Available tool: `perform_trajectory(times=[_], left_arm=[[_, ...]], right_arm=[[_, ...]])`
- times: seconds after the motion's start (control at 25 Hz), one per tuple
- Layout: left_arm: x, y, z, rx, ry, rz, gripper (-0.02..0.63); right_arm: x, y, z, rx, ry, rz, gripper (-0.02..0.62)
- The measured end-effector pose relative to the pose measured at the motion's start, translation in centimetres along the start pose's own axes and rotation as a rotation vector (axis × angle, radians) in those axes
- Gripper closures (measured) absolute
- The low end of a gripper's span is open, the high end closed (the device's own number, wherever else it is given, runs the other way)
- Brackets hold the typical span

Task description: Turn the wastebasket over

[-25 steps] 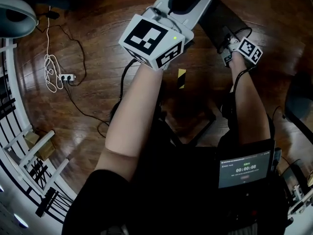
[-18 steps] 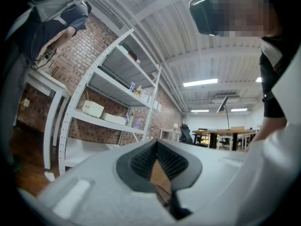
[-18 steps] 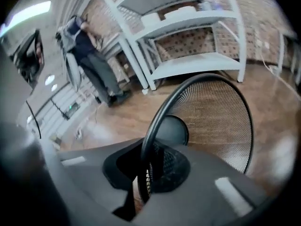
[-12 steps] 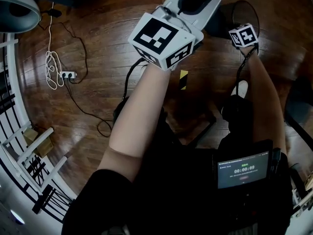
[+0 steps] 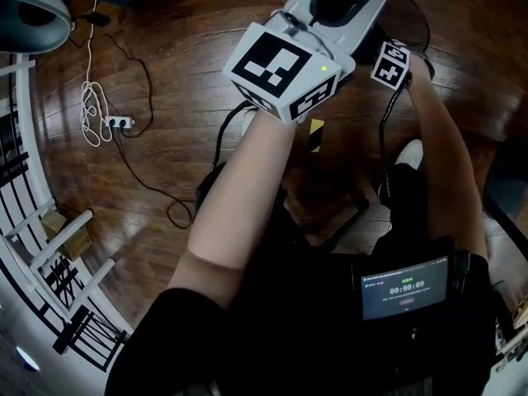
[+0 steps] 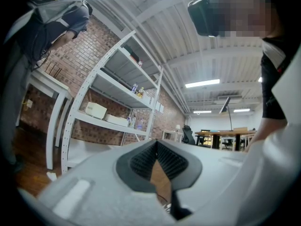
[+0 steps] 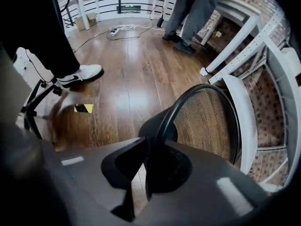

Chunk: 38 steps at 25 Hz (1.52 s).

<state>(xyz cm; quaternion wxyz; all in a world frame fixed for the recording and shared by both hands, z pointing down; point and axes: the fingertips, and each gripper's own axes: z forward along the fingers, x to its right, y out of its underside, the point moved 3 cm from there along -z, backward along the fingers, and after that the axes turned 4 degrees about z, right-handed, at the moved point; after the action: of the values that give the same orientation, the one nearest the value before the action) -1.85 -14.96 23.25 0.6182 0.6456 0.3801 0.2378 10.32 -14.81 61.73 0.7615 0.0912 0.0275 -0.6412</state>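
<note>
The black mesh wastebasket [image 7: 207,117] stands on the wood floor with its open mouth facing up. In the head view only part of its rim [image 5: 419,16] shows, behind the left gripper. My right gripper [image 7: 146,145] points steeply down over that rim, which passes between the jaws. The jaws are opening, and a strip of floor shows between the left pad and the rim. In the head view the right gripper [image 5: 390,63] shows mainly as its marker cube. My left gripper [image 5: 351,7] is held high and level, shut [image 6: 156,142], with nothing in it.
A white power strip with its coiled cable [image 5: 111,124] lies at left. Yellow-black tape [image 7: 83,108] marks the floor near a black chair base [image 5: 346,213]. White shelving posts [image 7: 244,36] stand close behind the basket. A person's legs [image 7: 188,13] are farther back.
The right gripper rolled over and sank, and the basket went from lying tilted to standing with its mouth up. The left gripper stayed where it was.
</note>
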Motion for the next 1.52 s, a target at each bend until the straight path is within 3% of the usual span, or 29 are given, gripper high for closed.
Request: perform_trajectory(times=[0.48,0.72,0.96,1.16,1.32,1.44,1.52], left_arm=[[0.2,0.6,0.4,-0.005,0.000,-0.011,0.604],[0.1,0.4,0.5,-0.005,0.004,-0.018,0.604],[0.5,1.1,0.8,-0.027,0.015,-0.018,0.604],[0.9,1.4,1.1,-0.042,0.028,-0.010,0.604],[1.5,2.5,1.5,-0.071,0.039,0.000,0.604],[2.2,2.6,1.8,-0.083,0.054,0.015,0.604],[2.5,2.5,2.1,-0.082,0.056,0.026,0.604]], right_arm=[[-3.1,1.2,2.1,-0.051,-0.028,-0.156,0.565],[-3.6,1.6,2.2,-0.065,-0.041,-0.155,0.547],[-3.1,1.9,0.6,-0.015,-0.049,-0.129,0.472],[-3.1,2.4,-2.2,0.029,-0.045,-0.127,0.469],[-3.0,2.0,-5.3,0.137,-0.017,-0.080,0.476],[-1.8,0.4,-9.9,0.318,0.065,0.013,0.548],[-0.5,-0.5,-13.3,0.482,0.124,0.130,0.577]])
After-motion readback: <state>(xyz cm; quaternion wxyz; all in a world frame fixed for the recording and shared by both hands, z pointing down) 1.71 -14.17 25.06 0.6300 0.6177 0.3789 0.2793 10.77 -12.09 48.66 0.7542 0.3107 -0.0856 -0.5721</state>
